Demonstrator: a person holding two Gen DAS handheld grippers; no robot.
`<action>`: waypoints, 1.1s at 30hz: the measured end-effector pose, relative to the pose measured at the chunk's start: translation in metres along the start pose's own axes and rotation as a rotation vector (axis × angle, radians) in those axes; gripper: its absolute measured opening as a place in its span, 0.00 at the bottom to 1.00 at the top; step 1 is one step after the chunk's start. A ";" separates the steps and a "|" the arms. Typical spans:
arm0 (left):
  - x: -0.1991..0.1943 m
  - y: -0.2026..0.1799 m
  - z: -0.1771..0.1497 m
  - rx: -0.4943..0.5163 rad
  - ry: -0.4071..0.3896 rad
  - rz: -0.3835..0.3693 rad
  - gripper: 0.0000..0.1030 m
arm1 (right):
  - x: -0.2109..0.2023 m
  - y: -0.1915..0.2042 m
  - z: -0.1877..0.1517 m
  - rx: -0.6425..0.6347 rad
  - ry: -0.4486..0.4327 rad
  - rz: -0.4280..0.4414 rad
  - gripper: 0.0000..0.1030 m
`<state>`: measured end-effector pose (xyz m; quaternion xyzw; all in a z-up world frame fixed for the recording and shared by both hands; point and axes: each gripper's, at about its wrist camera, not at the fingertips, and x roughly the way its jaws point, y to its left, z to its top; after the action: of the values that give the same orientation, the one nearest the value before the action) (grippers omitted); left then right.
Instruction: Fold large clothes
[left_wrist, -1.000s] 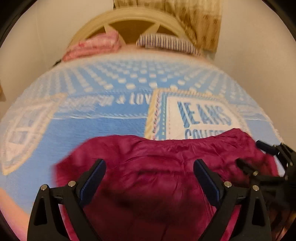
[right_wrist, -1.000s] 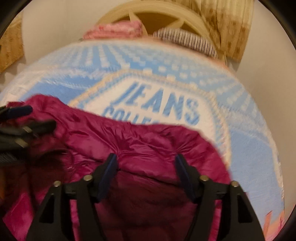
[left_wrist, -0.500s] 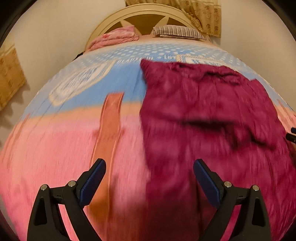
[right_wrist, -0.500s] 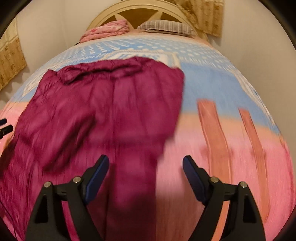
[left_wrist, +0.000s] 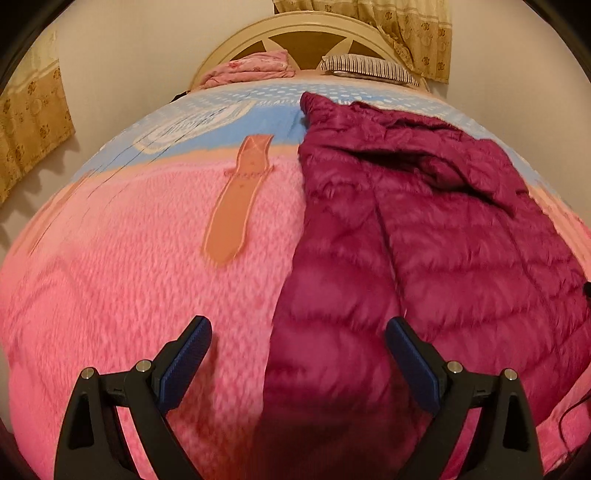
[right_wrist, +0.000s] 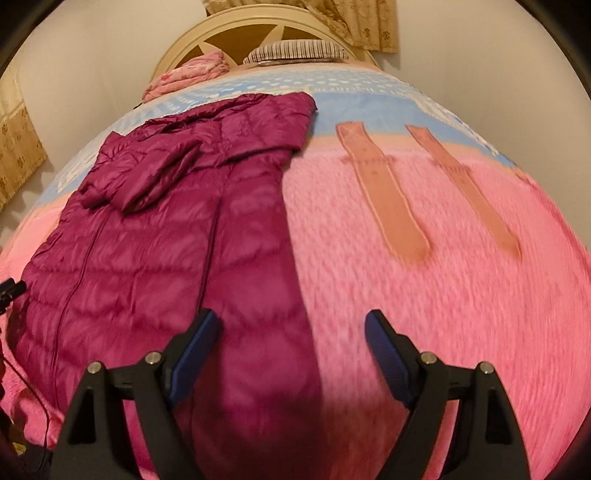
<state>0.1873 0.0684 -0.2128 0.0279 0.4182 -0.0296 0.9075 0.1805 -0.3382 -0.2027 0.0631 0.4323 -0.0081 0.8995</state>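
Fingers (left_wrist: 192, 354) spread and empty, jacket (left_wrist: 424, 251) near hem cut off, blurred blanket (right_wrist: 424, 295)

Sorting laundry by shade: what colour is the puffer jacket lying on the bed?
Deep magenta, a wine-red, quilted in horizontal bands. The jacket shows best in the right wrist view.

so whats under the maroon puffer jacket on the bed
The maroon puffer jacket lies flat on the pink and blue blanket, which shows all around it. Whatever blanket pattern, or anything else, sits beneath the jacket is covered. Both grippers, left and right, are open above it.
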 end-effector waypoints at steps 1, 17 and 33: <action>-0.001 0.001 -0.004 -0.002 0.002 -0.002 0.93 | -0.003 0.001 -0.006 0.002 -0.001 0.006 0.82; -0.013 -0.012 -0.029 0.002 0.048 -0.098 0.64 | -0.030 0.009 -0.053 0.025 -0.053 0.124 0.38; -0.058 -0.022 -0.024 0.081 -0.097 -0.119 0.06 | -0.045 0.013 -0.054 0.033 -0.097 0.241 0.12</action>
<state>0.1299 0.0503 -0.1843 0.0380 0.3729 -0.1016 0.9215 0.1114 -0.3206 -0.1998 0.1292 0.3775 0.0900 0.9125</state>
